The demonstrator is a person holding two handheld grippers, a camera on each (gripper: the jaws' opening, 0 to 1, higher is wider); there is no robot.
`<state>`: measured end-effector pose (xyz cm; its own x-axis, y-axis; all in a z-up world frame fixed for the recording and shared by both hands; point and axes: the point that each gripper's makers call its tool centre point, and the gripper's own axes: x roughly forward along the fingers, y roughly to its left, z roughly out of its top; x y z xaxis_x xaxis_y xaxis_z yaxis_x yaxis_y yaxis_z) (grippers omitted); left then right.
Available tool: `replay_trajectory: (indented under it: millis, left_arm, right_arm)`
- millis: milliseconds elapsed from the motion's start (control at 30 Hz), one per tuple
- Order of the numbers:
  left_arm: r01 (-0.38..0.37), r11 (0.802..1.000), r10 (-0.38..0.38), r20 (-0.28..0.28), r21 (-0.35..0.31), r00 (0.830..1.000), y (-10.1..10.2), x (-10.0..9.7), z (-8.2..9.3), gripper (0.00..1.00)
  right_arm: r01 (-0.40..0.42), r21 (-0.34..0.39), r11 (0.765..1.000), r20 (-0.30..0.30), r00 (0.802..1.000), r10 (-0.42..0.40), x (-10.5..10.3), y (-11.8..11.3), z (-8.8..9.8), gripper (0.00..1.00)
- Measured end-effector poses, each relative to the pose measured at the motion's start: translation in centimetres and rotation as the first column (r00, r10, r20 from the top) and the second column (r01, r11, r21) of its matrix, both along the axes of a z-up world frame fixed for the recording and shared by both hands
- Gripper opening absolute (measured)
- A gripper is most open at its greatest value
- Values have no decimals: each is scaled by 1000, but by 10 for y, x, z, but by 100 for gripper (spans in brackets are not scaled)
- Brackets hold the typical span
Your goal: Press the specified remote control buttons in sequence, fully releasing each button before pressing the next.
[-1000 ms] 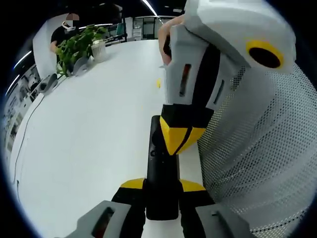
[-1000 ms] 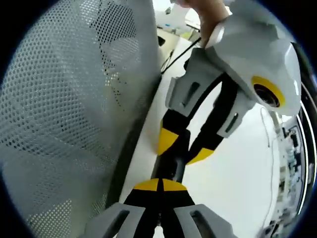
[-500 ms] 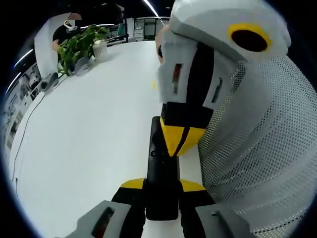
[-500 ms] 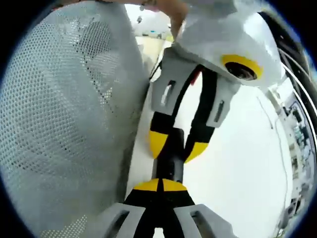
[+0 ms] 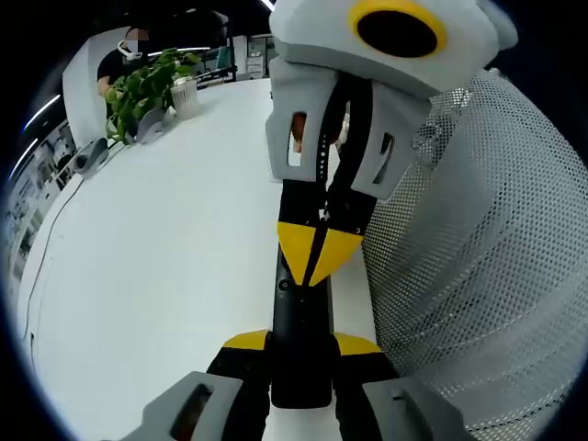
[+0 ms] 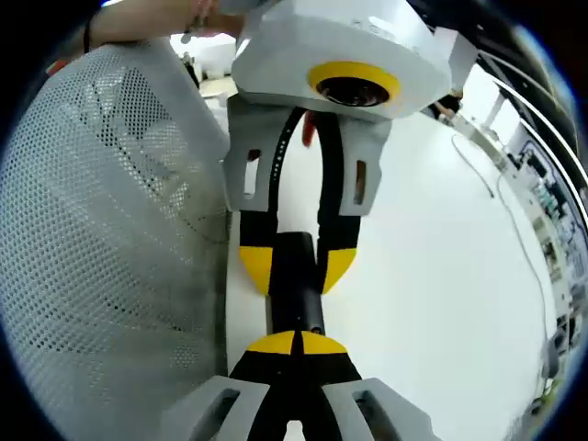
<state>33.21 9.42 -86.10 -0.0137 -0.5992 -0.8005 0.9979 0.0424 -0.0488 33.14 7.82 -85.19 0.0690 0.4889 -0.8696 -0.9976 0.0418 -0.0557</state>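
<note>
1. Holding the remote control (image 5: pixel 299 340) between my left gripper (image 5: pixel 301 344) fingers, pinched on its near end; its long axis runs straight ahead over the white tabletop (image 5: pixel 156 257).
2. Right gripper (image 6: pixel 296 344), fingers pressed together, tips on the far end.
3. Remote: slim, matte black plastic. White mesh basket (image 5: pixel 469 276) beside it.

Black remote control (image 5: pixel 300 344) sits on a plain white desk (image 5: pixel 156 266), and the left tool (image 5: pixel 301 347) shows grey housing, black jaws and yellow tips. The right tool (image 5: pixel 317 262) wears the same grey, black and yellow, with a yellow ring around its lens. A white mesh basket (image 5: pixel 478 276) carries a regular pattern of small round holes, and a green plant (image 5: pixel 142 87) stands in a pale pot.
</note>
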Motion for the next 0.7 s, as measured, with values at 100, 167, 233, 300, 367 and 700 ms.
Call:
replay_trajectory:
  millis: [100, 167, 233, 300, 367, 700]
  left_arm:
    - [1, 1000, -1, 2, -5, 1000, 0, 0, 0, 25]
    - [1, 1000, -1, 5, -10, 1000, 0, 0, 0, 25]
    - [0, 1000, 0, 7, -20, 1000, 0, 0, 0, 25]
    - [-2, 1000, 2, 2, -29, 1000, 0, 1, 0, 25]
    - [-1, 999, 1, -1, -46, 1000, 0, 1, 0, 25]
    - [7, 999, -6, 17, -45, 1000, -1, 0, 0, 25]
  right_arm:
    - [-18, -29, 999, -14, 1000, 18, -1, 1, -1, 0]
    - [-13, -31, 999, -29, 999, 12, 0, 0, -1, 0]
    - [36, 5, 999, -88, 995, -35, -2, 0, 0, 0]
    - [82, 30, 996, -154, 985, -76, -2, -2, 1, 0]
    - [80, 35, 996, -167, 983, -73, 1, -3, 2, 0]
    - [62, -10, 998, -190, 980, -63, 12, -1, 0, 0]
